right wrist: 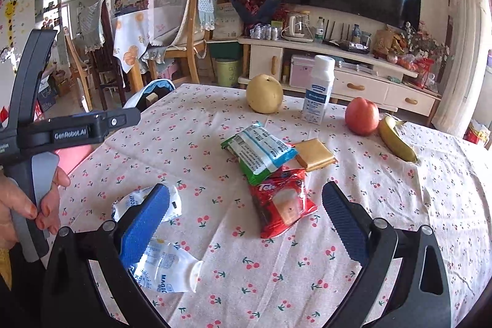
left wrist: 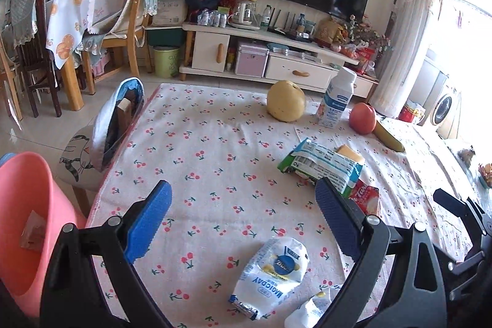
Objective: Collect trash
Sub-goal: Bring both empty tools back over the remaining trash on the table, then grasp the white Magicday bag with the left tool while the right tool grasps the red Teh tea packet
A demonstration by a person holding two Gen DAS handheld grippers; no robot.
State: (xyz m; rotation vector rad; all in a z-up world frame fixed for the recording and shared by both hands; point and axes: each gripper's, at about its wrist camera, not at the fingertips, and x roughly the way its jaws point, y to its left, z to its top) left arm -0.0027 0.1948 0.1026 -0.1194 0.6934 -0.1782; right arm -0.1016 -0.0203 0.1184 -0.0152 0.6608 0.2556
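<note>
- Left claw [left wrist: 243, 214] is spread wide, nothing between the blue pads, hovering over the cherry-print tablecloth [left wrist: 215, 143].
- Right claw [right wrist: 246, 217] also spread wide & empty; its left pad overlaps the white wrappers in view, can't tell if touching.
- Readable: "MAGICDAY" on the white wrapper [left wrist: 273, 275] lying just ahead of & below my left claw, between the pads' line; a dark blue round badge on it, print too small to read.
- 2nd crumpled white wrapper [left wrist: 310, 311] just right of it, at the frame bottom; in right wrist view it shows "MAGIC" [right wrist: 167, 269].
- Red packet [right wrist: 283, 202] sits between my right pads, a bit ahead; starts "Te…", rest creased. Shiny, crinkled, biscuit pic on front.
- Green/white/blue packet [right wrist: 261, 152] rests on the red one's far end; barcode & fine print, unreadable.
- Tan square wafer [right wrist: 315, 159] touching the green packet's right side.
- "GenRobot.AI" printed on the left gripper body, held by my left hand [right wrist: 40, 205].
- Pink bin [left wrist: 33, 220] left of table edge, near my left claw; scrap of brown paper inside.
- Far side: yellow pear [right wrist: 264, 94], white bottle w/ blue label [right wrist: 318, 91], red apple [right wrist: 362, 116], banana [right wrist: 396, 143].
</note>
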